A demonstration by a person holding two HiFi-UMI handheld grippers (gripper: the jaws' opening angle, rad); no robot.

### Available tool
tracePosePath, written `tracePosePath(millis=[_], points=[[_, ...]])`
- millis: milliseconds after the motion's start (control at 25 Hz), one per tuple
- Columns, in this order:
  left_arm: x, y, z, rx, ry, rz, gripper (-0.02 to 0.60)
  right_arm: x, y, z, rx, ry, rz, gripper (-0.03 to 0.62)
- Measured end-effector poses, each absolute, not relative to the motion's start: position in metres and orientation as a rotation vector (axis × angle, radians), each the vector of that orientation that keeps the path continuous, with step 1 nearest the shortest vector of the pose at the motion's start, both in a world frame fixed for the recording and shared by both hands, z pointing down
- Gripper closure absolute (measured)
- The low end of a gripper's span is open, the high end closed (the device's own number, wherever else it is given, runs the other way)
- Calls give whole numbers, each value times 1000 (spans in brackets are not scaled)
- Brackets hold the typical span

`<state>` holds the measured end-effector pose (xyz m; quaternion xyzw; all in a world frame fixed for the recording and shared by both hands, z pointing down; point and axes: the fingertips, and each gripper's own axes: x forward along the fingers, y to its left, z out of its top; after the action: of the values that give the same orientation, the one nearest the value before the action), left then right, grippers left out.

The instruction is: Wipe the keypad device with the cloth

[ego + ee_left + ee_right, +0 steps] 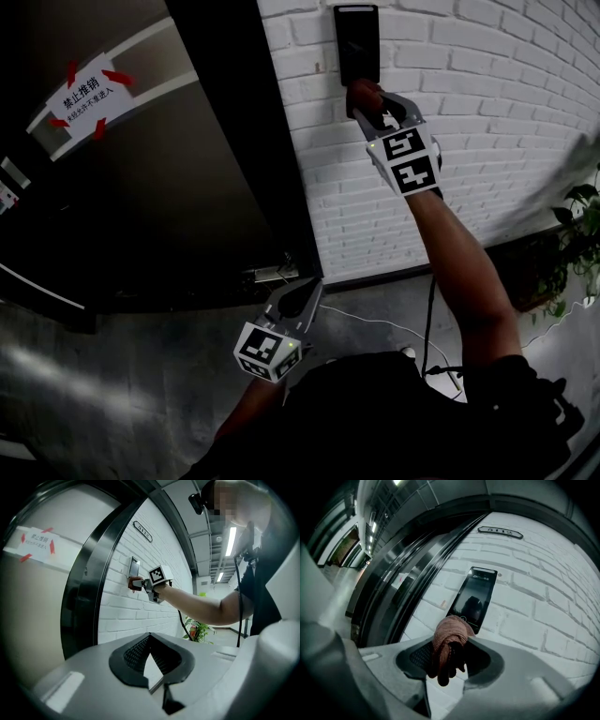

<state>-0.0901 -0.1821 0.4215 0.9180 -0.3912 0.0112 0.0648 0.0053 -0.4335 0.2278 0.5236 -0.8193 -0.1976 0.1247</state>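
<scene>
I'm in an office corridor: white brick wall (pixel 506 112), dark door (pixel 187 197) with taped paper notice (pixel 87 97), black wall-mounted keypad device (pixel 357 42), room-number plate (pixel 500 531).

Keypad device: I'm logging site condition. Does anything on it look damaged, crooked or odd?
Nothing stands out. The keypad device sits flat and straight on the white brick wall, its face showing no cracks; the right gripper holds the reddish cloth at its lower edge.

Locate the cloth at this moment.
In the head view's upper middle, the cloth is gripped in the right gripper at the lower end of the keypad device, on the white brick wall just right of the dark door.
</scene>
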Motion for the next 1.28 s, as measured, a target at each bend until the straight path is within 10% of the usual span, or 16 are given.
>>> tracePosePath(millis=[1280], points=[[-102,-176,414,2765,-1248,2,566,3,-406,114,1600,-2394,-872,447]])
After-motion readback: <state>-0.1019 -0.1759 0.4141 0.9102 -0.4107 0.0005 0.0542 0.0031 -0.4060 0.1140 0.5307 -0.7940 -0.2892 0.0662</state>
